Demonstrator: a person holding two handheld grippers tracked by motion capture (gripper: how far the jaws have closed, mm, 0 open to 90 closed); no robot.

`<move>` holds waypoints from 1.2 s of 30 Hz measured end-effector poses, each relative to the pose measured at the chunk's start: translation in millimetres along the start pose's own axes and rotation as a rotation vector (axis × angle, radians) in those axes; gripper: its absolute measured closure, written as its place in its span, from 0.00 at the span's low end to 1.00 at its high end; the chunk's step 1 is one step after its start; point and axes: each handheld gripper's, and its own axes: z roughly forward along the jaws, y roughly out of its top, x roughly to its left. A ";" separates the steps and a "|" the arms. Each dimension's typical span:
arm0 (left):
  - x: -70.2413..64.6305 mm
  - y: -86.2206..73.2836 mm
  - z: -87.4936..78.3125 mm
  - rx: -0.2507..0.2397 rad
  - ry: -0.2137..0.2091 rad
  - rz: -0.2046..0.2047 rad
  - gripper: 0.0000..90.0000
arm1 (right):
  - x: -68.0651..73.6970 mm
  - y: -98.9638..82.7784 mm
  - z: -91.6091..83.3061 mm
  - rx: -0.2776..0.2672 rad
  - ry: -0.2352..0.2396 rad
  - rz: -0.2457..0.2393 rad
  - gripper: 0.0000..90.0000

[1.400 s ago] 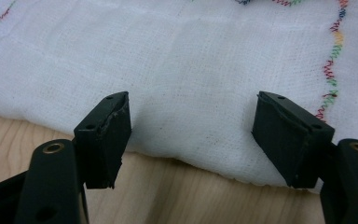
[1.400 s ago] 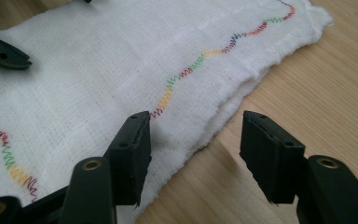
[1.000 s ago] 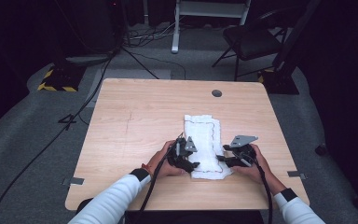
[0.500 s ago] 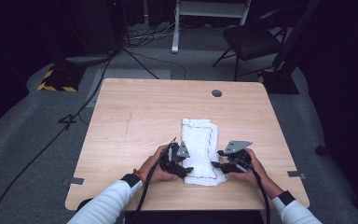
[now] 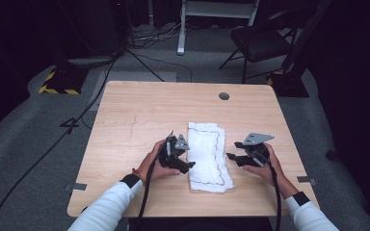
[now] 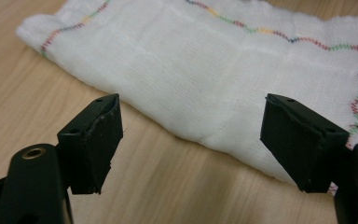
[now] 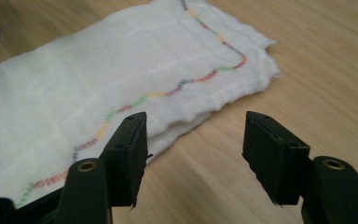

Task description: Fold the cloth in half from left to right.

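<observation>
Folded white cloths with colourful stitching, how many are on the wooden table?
1. The folded white cloth with colourful stitching lies on the light wooden table, near its front edge, between the two grippers.

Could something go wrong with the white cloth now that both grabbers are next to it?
Maybe. The folded cloth lies loose on the table, and both the left gripper and the right gripper have just been opening, with nothing between their jaws. A black jaw that brushes an edge could drag the layers apart. The cloth's near end also lies close to the table's front edge, so a pull toward the person might slide it off.
</observation>
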 end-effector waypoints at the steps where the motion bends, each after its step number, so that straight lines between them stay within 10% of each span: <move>1: 2.9 1.6 -1.0 0.012 0.012 0.020 0.24 | -3.3 1.8 -0.1 -0.006 -0.006 0.003 0.45; 20: 62.7 30.1 36.3 0.022 0.121 -0.084 0.28 | -35.8 42.8 35.1 0.008 -0.080 0.019 0.49; 36: 95.9 36.2 79.3 0.032 0.105 -0.225 0.21 | -44.3 43.9 92.2 0.072 -0.078 0.069 0.41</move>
